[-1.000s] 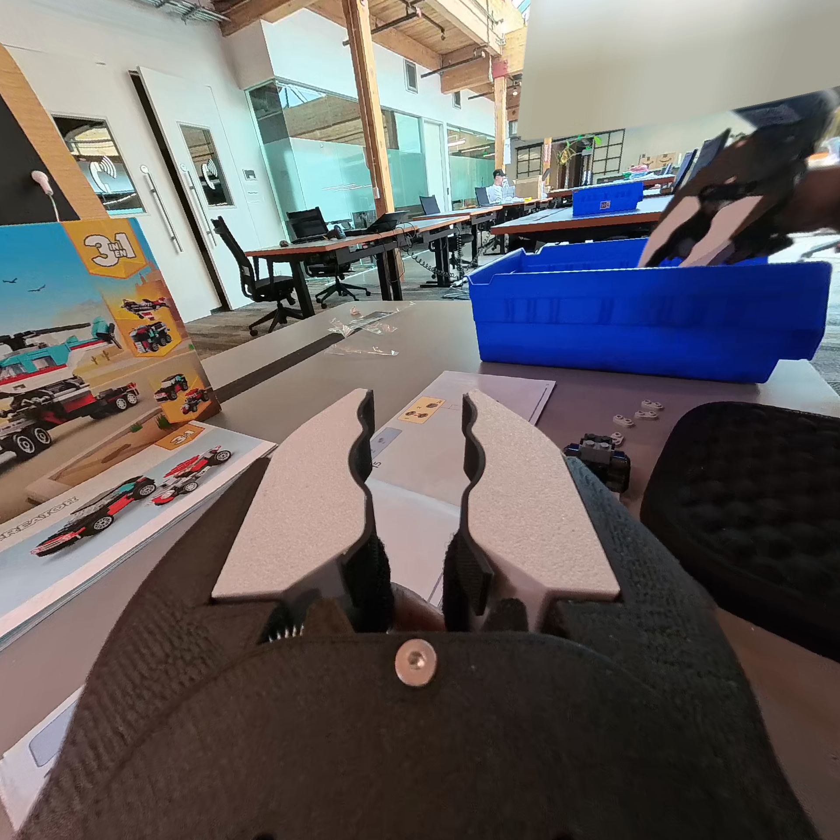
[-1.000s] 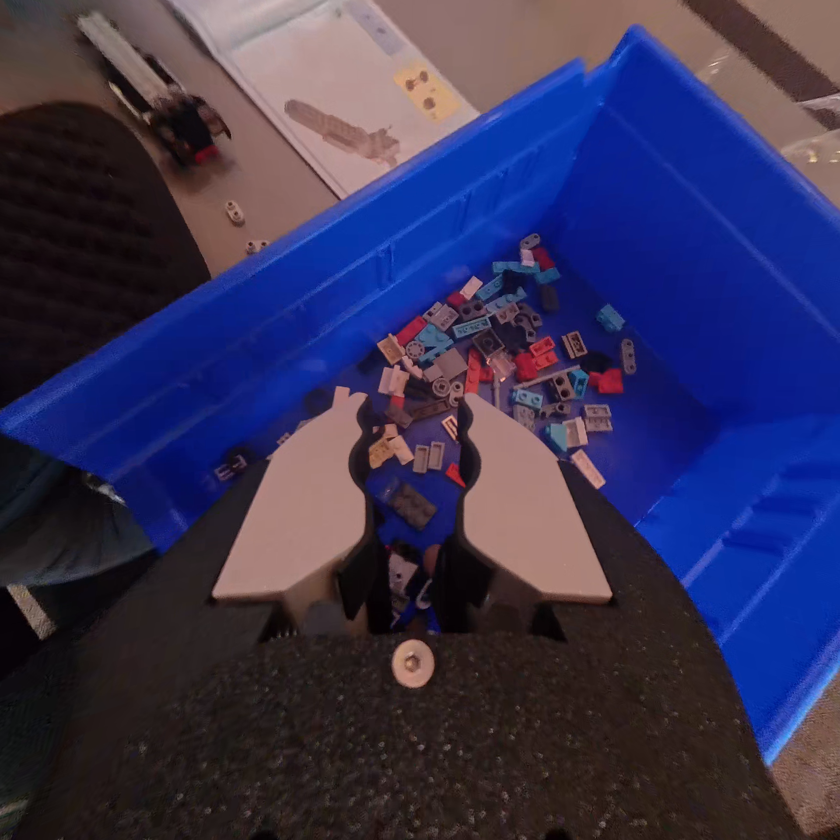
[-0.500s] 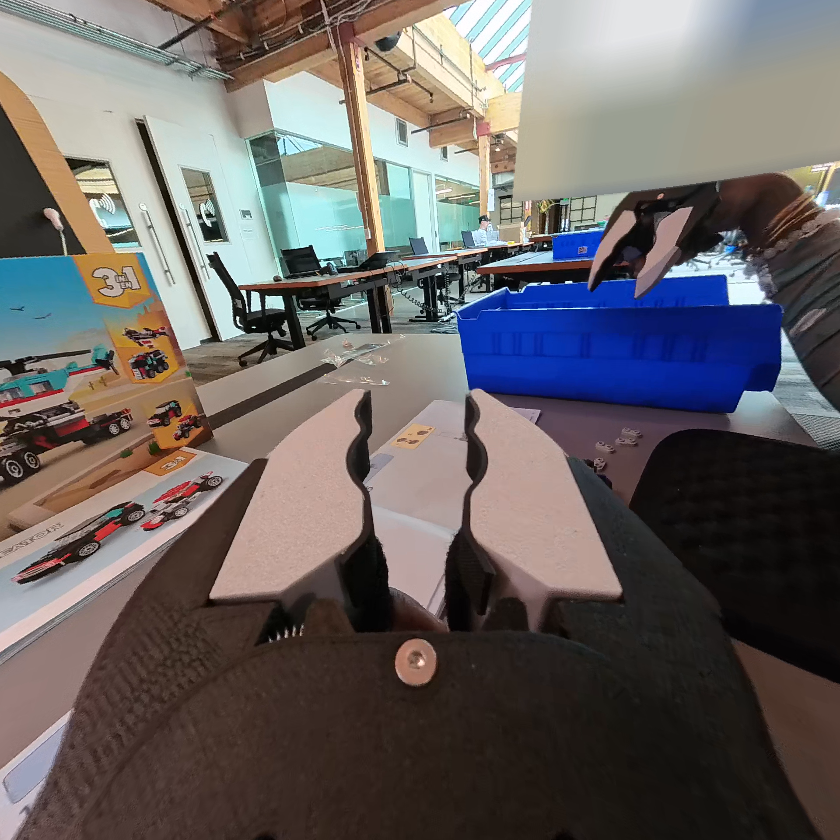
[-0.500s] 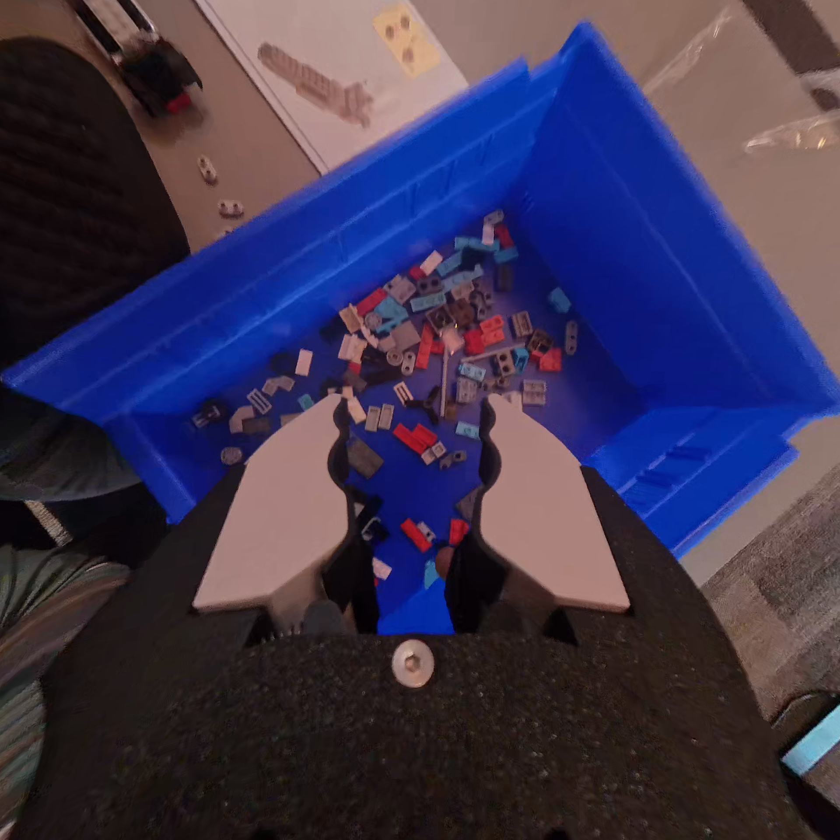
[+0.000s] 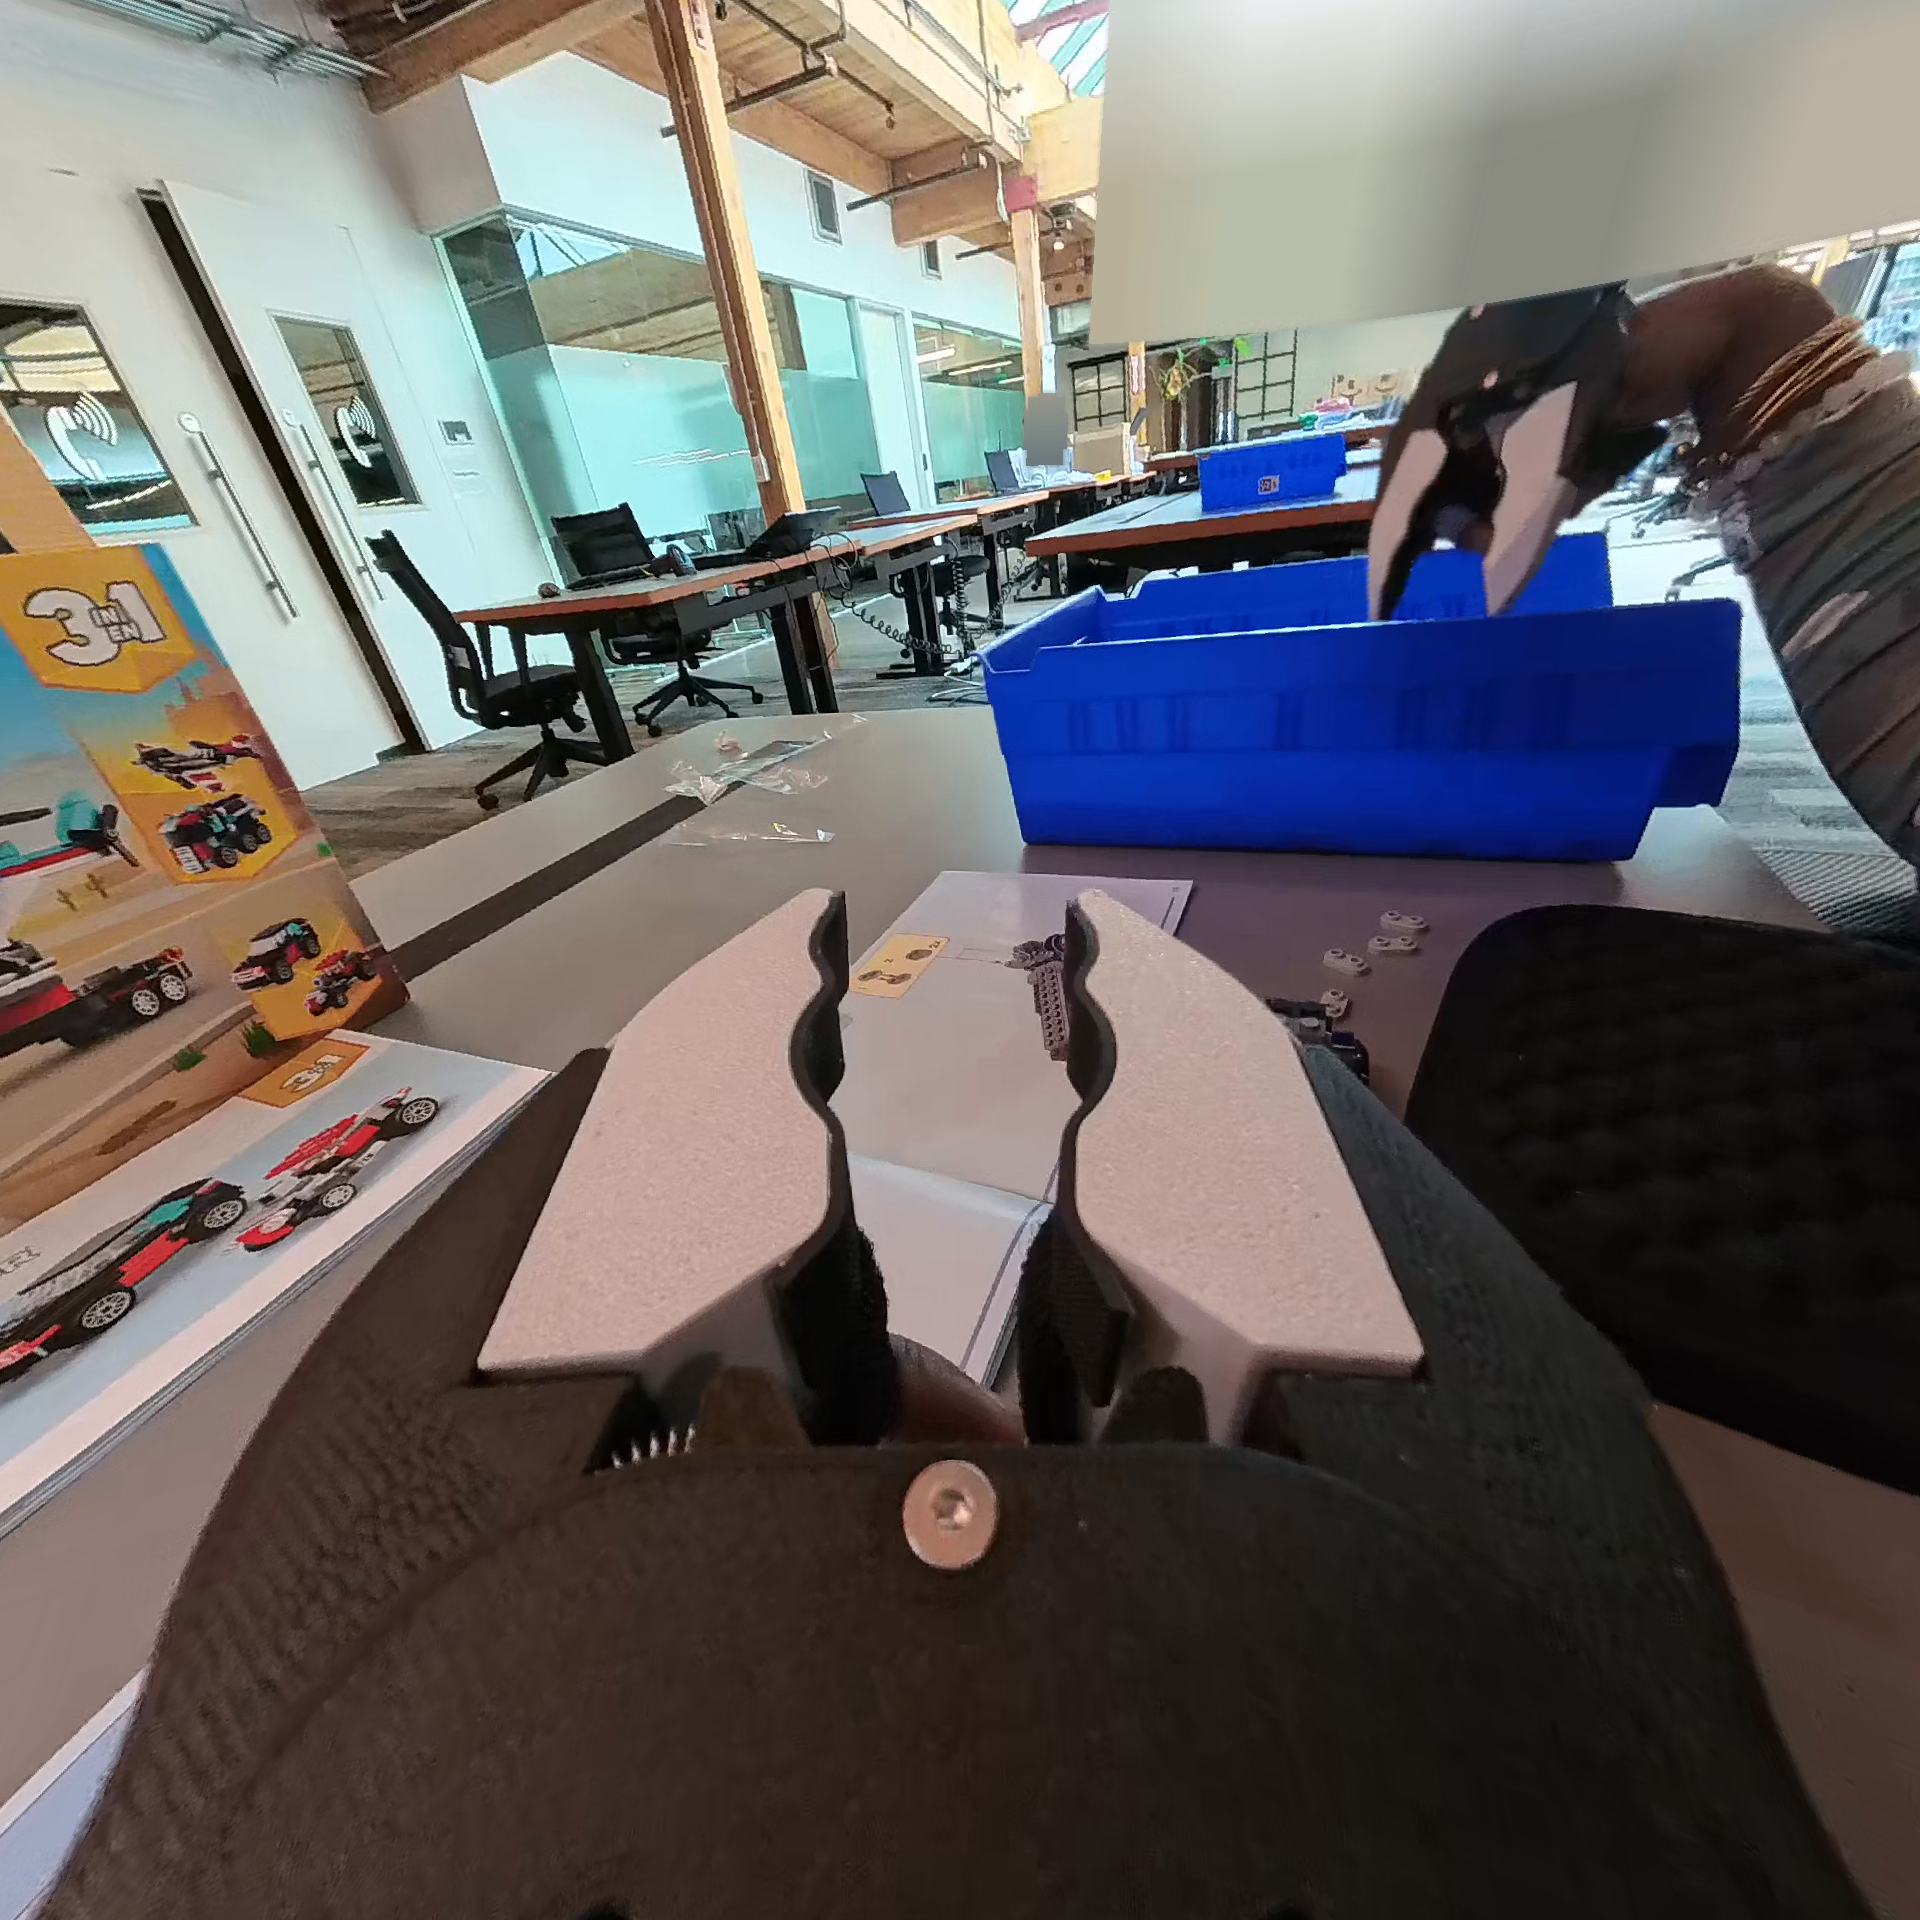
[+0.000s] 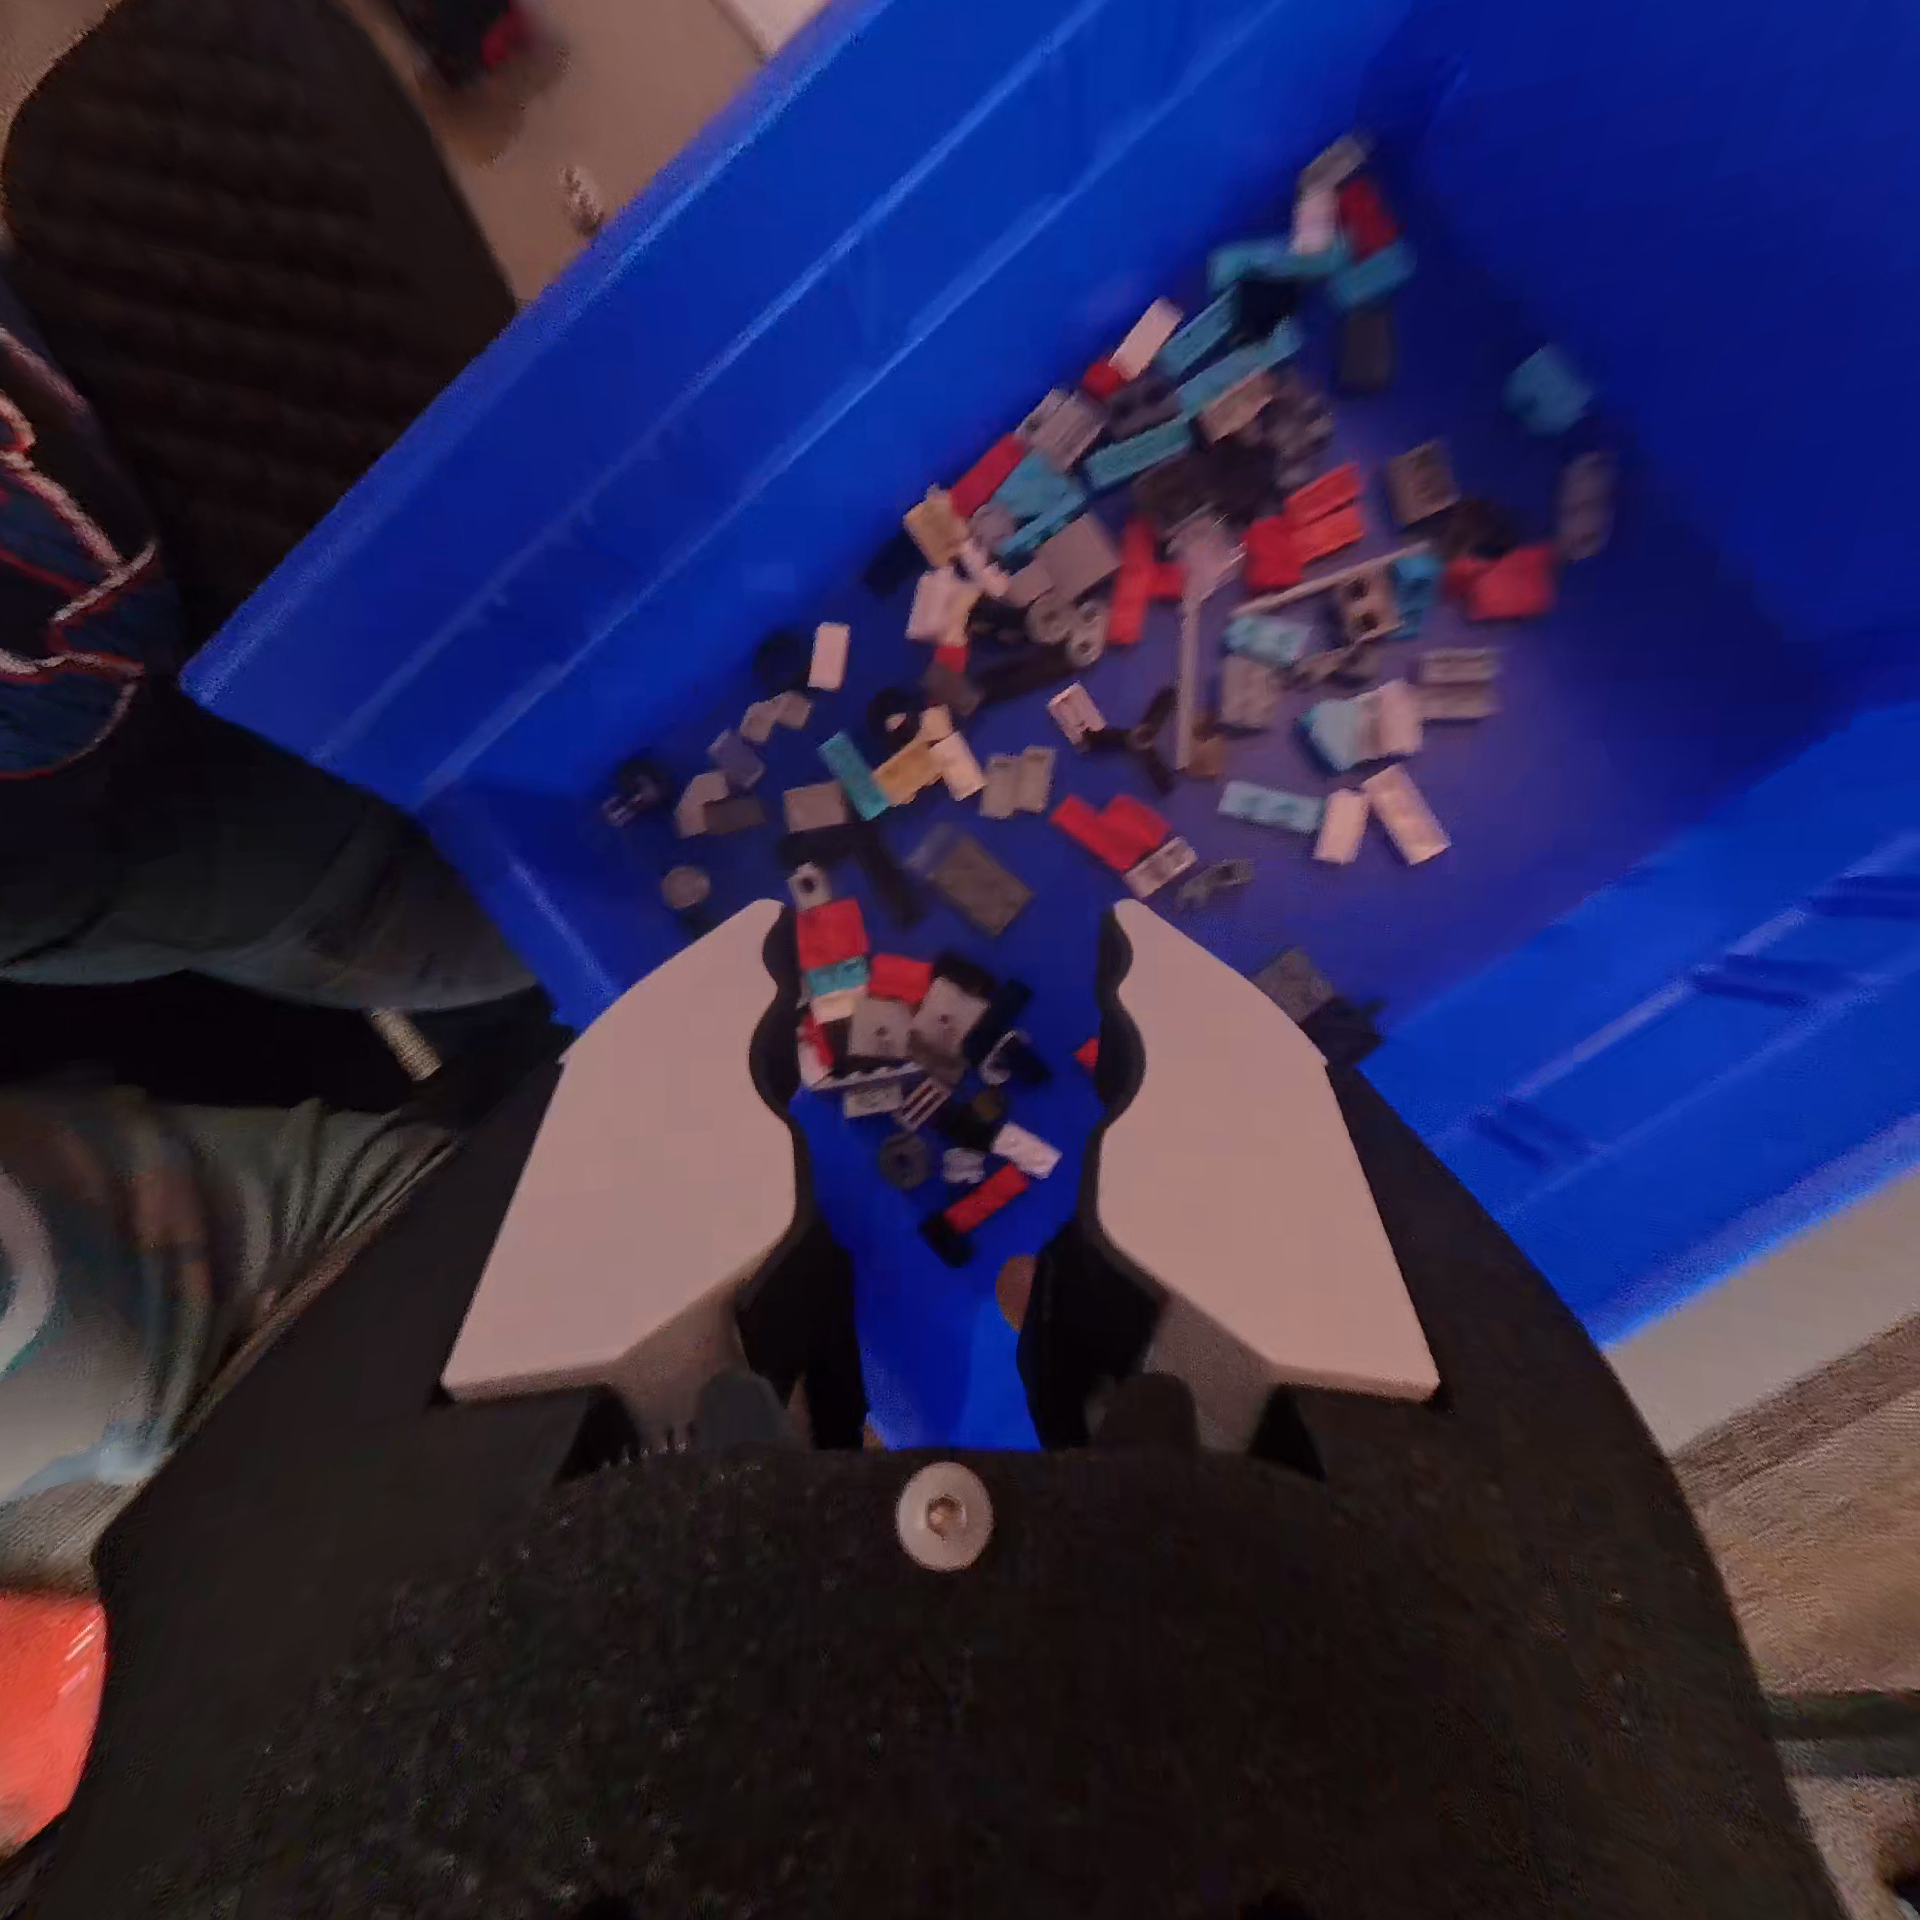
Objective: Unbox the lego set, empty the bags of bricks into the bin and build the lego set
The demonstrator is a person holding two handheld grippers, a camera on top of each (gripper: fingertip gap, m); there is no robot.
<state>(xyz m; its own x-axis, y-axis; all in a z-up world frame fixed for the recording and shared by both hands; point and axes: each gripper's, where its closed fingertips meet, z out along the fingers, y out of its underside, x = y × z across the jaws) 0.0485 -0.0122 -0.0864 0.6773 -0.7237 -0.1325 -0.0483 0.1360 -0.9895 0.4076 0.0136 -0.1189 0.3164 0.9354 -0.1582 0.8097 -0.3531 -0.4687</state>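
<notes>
Across a grey table [image 5: 582,914] in an open-plan office: a lego build in progress.

At the far right, a blue bin [image 5: 1330,769], resting on the tabletop. Holds a loose scatter of bricks [image 6: 1143,623] in red, teal, grey, white and black, heaped mostly along the floor's middle, blurred in the right wrist view.

At the left edge, the set's box [image 5: 156,831], upright, printed with pictures of a truck, a helicopter and small cars. Carries a yellow badge with lettering at the top corner.

Right of centre, a black padded mat [image 5: 1683,1164], just beside the booklets.

In front of the box, a closed booklet [image 5: 260,1174], lying flat, with race cars on the cover and a small yellow tag.

At centre, an open manual [image 5: 956,1060], showing a grey assembly drawing and a yellow parts callout.

Low over the manual, the left gripper [image 5: 951,914]. Shows a narrow gap between the jaws, with nothing in it.

Over the bin, the right gripper [image 6: 948,914], pointing down inside the rim, with a bangled wrist behind it in the left wrist view [image 5: 1444,592]. Hangs with jaws parted moderately wide and empty, bricks visible through the gap.

Behind the manual, clear empty bags [image 5: 748,779], crumpled near a dark stripe on the table.

Between manual and mat, a small dark part-built model [image 5: 1314,1029].

Just beyond it, a few tiny grey pieces [image 5: 1371,940], loose on the table.
</notes>
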